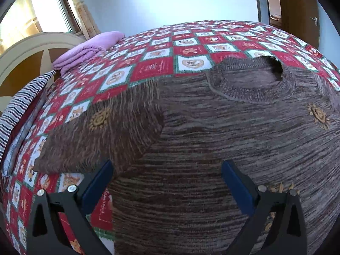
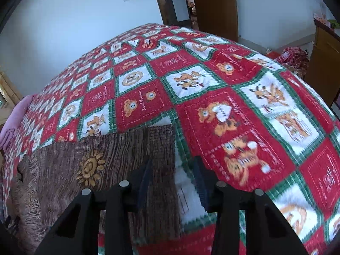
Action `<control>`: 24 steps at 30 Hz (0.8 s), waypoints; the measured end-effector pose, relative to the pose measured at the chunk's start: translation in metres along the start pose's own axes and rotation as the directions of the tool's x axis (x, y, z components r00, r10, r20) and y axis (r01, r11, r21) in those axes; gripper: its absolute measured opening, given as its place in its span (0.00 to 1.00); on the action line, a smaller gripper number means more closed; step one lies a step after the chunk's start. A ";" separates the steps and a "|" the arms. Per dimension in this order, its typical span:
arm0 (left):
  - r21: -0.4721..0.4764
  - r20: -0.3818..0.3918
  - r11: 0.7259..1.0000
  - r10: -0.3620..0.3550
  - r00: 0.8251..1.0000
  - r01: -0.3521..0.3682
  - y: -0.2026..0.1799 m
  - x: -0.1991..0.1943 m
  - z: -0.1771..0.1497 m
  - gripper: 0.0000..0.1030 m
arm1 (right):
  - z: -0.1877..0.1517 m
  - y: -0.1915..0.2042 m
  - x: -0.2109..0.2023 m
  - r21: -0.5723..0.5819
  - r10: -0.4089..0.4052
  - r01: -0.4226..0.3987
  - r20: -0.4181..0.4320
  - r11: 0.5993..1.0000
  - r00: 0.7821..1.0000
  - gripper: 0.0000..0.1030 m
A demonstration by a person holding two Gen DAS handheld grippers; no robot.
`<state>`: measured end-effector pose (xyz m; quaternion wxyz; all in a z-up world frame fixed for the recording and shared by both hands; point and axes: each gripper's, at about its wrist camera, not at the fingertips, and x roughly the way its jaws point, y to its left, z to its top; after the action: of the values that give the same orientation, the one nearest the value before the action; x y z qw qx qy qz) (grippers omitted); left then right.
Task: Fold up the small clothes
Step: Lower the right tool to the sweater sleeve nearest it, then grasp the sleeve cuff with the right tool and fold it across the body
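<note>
A small brown knit sweater [image 1: 212,131] with sunflower motifs lies flat on the bed, its neck hole [image 1: 261,76] towards the far side. Its left sleeve [image 1: 102,131] lies spread to the left. My left gripper [image 1: 167,167] is open and empty, with its blue fingers just above the sweater's body near the armpit. In the right wrist view the sweater's right sleeve [image 2: 106,159] reaches to a cuff edge. My right gripper [image 2: 173,170] is open, its fingers straddling that sleeve's edge, holding nothing.
The bed carries a red, white and green patchwork quilt [image 2: 233,97]. A folded purple blanket [image 1: 89,46] lies at the far left near the headboard [image 1: 27,51]. A striped pillow [image 1: 19,110] sits at the left edge. A brown door [image 2: 214,6] stands beyond.
</note>
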<state>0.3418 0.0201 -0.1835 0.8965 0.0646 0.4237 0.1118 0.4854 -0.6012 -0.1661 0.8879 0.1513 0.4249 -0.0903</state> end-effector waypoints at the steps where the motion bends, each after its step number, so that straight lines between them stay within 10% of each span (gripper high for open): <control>1: 0.002 -0.004 1.000 0.002 1.000 -0.002 -0.002 0.001 0.000 1.00 | 0.001 0.001 0.004 -0.006 0.002 -0.002 -0.004 1.000 1.000 0.40; 3: 0.012 -0.017 1.000 0.000 1.000 0.000 -0.005 0.004 0.000 1.00 | 0.001 0.005 0.009 -0.029 -0.006 0.006 -0.009 1.000 1.000 0.39; 6: -0.003 -0.026 1.000 -0.020 0.999 0.020 -0.003 0.006 0.000 1.00 | 0.000 0.014 0.014 -0.071 0.011 -0.013 -0.023 0.997 1.000 0.06; 24: -0.096 -0.019 0.993 -0.070 0.997 0.068 0.013 0.007 -0.004 1.00 | 0.017 0.097 -0.066 -0.215 0.052 -0.044 0.031 0.976 0.998 0.05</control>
<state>0.3412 0.0342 -0.1881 0.8971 0.0059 0.4300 0.1014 0.4852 -0.5137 -0.0858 0.9085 0.0632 0.4124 -0.0253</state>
